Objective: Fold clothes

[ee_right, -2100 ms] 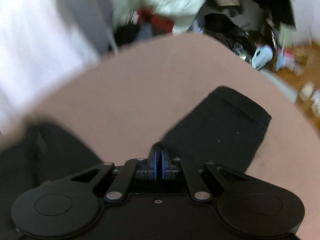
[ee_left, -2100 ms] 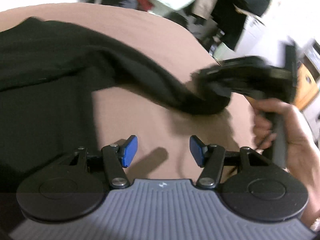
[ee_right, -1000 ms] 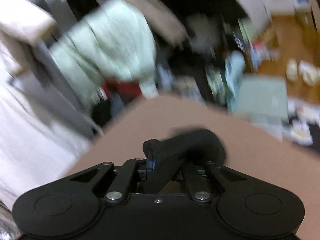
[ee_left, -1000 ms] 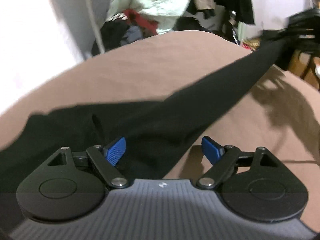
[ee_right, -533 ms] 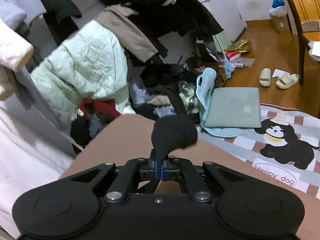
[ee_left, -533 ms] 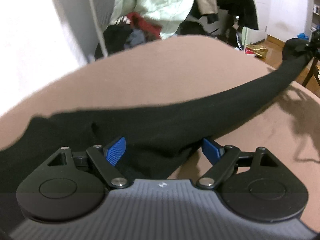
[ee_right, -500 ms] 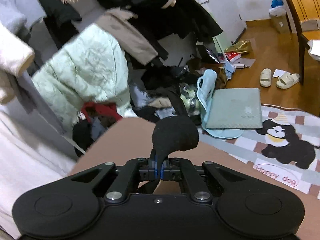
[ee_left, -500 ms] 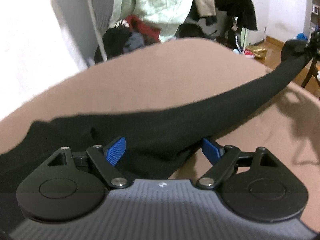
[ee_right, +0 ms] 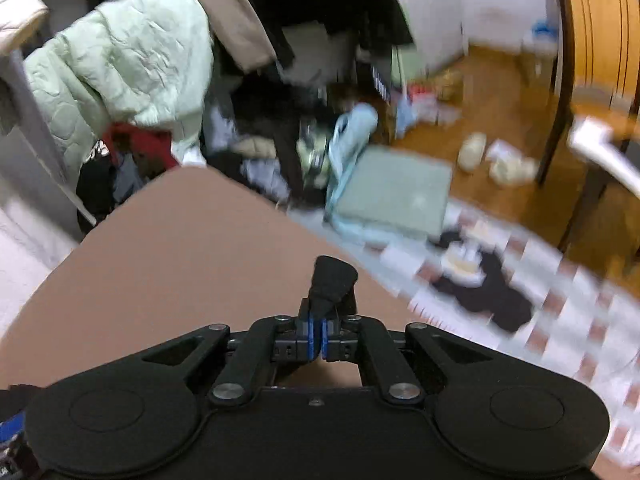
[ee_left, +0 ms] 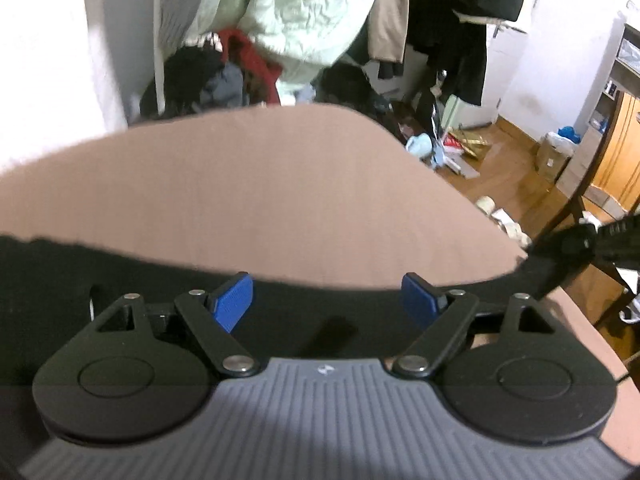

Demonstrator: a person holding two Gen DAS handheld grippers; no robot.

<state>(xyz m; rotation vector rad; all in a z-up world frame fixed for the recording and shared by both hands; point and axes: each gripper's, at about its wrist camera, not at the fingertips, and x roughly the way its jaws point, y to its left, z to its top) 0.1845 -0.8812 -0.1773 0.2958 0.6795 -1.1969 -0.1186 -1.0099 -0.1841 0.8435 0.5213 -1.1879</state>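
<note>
A black garment (ee_left: pixel 60 280) lies across the near part of the brown table (ee_left: pixel 248 184). Its sleeve stretches right to my right gripper (ee_left: pixel 592 240), seen at the right edge of the left wrist view. My left gripper (ee_left: pixel 328 300) is open, its blue pads (ee_left: pixel 232 300) spread just above the black cloth. In the right wrist view my right gripper (ee_right: pixel 316 336) is shut on the sleeve's end (ee_right: pixel 332 280), which sticks up between the pads above the table (ee_right: pixel 180 248).
Beyond the table's far edge hang a pale green jacket (ee_left: pixel 300 12) and dark coats (ee_left: pixel 460 8), with clothes heaped on the floor. A green mat (ee_right: pixel 392 196), slippers (ee_right: pixel 492 160) and a patterned rug (ee_right: pixel 560 300) lie on the wooden floor to the right.
The right gripper has pulled the sleeve lower and further right, so it now lies low over the table. The left gripper has come closer over the cloth, still open.
</note>
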